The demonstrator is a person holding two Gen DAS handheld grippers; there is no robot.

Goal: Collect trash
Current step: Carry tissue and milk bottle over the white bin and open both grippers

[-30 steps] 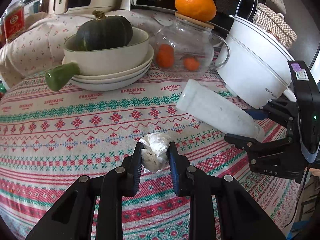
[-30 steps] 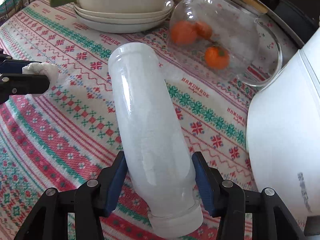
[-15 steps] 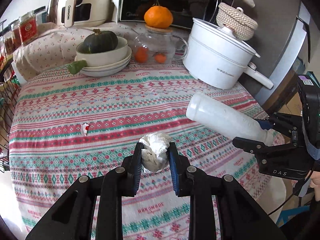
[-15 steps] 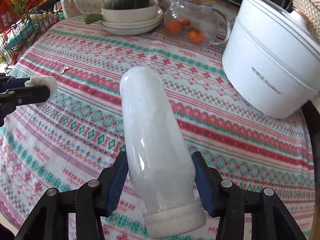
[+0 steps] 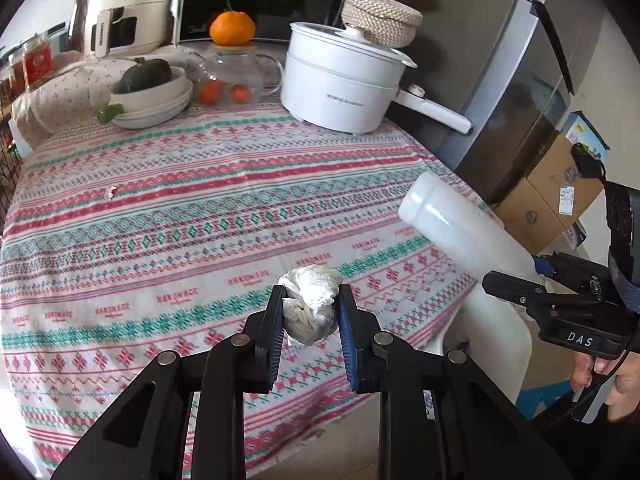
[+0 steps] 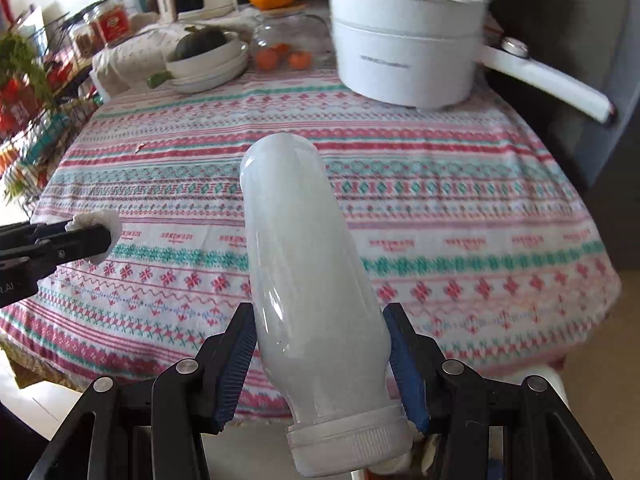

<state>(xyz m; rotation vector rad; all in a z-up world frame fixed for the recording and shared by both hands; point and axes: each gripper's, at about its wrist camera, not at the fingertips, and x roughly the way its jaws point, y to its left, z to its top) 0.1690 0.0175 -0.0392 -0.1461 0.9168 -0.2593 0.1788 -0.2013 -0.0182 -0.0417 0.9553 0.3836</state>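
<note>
Pinching crumpled tissue (image 5: 310, 304) in left claw (image 5: 310, 312), right claw (image 6: 320, 344) clamping bottle (image 6: 308, 280), patterned tablecloth (image 5: 200, 208) below.

Reads "HANDMADE" in repeated red letters along the tablecloth (image 5: 248, 280). Shows "DAS" in white on the right gripper (image 5: 532, 270) body, lower right. Bears "CHANGHONG" vertically on the cream appliance (image 5: 128, 8), upper left.

Left gripper (image 5: 310, 312): pulled back from table centre toward near edge; crumpled white wad (image 5: 310, 306) rides along in the pads.
Right gripper (image 6: 322, 352): likewise withdrawn; frosted bottle (image 6: 308, 280) now at table's near-right edge, over a white bin (image 5: 496, 344) newly in view below.
View: far more of patterned tablecloth (image 5: 200, 208) visible; bowls, glass teapot, white pot (image 5: 340, 84) now far off.
Newly seen: small white-red scrap (image 5: 110, 192) on cloth; cardboard box (image 5: 548, 200); a hand (image 5: 600, 380) on right gripper's handle.
</note>
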